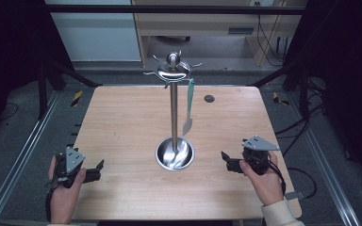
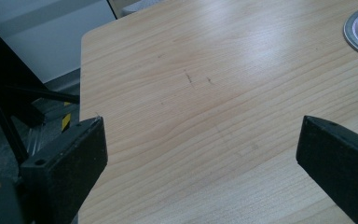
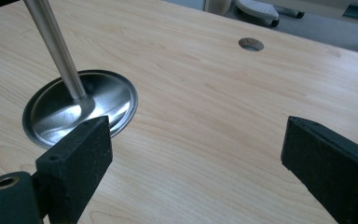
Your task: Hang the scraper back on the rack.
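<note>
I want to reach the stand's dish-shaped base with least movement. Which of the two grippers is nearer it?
The right gripper: its view has the steel base just beyond its jaws, while the left gripper sits slightly farther away.

Spatula [image 1: 189, 104] hangs on stand [image 1: 174, 117] mid-table [image 1: 122, 122].

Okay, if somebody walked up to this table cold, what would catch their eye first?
First the tall steel stand in the middle of the wooden table, rising from a round dish base to a ring of hooks. A pale green utensil hangs from a hook on its right side. Nearer the person, the left gripper and right gripper flank the base, both open.
</note>
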Motion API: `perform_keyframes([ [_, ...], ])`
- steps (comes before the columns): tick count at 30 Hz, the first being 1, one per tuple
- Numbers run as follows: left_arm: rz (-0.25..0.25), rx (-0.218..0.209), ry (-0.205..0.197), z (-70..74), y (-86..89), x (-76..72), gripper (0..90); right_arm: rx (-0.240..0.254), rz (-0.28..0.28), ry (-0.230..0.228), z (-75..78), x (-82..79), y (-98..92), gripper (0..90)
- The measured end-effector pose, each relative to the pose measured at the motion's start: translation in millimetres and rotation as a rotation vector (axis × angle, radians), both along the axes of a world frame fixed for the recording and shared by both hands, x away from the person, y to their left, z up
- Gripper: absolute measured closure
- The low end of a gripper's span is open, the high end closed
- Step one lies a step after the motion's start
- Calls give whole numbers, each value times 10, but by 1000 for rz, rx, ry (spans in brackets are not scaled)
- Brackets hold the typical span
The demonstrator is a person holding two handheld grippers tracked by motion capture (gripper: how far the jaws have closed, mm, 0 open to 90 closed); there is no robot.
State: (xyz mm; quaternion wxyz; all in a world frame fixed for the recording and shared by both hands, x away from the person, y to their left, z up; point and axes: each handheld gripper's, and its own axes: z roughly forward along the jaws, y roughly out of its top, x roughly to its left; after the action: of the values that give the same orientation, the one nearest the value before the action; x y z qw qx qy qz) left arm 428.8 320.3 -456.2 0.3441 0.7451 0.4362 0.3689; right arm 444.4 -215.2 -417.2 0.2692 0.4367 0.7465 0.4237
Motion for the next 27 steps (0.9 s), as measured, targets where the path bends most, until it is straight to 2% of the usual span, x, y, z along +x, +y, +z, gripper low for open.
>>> perform_keyframes([
  [9,1,0,-4,10,8,0,16,8,-10,40,-185,24,-20,96],
  [12,2,4,-2,8,11,3,16,1,-4,47,-228,48,-30,98],
  [15,3,0,-3,10,11,2,15,16,20,55,-284,71,-39,99],
  [27,3,-1,-4,11,12,5,15,-11,18,82,-479,138,-71,105],
])
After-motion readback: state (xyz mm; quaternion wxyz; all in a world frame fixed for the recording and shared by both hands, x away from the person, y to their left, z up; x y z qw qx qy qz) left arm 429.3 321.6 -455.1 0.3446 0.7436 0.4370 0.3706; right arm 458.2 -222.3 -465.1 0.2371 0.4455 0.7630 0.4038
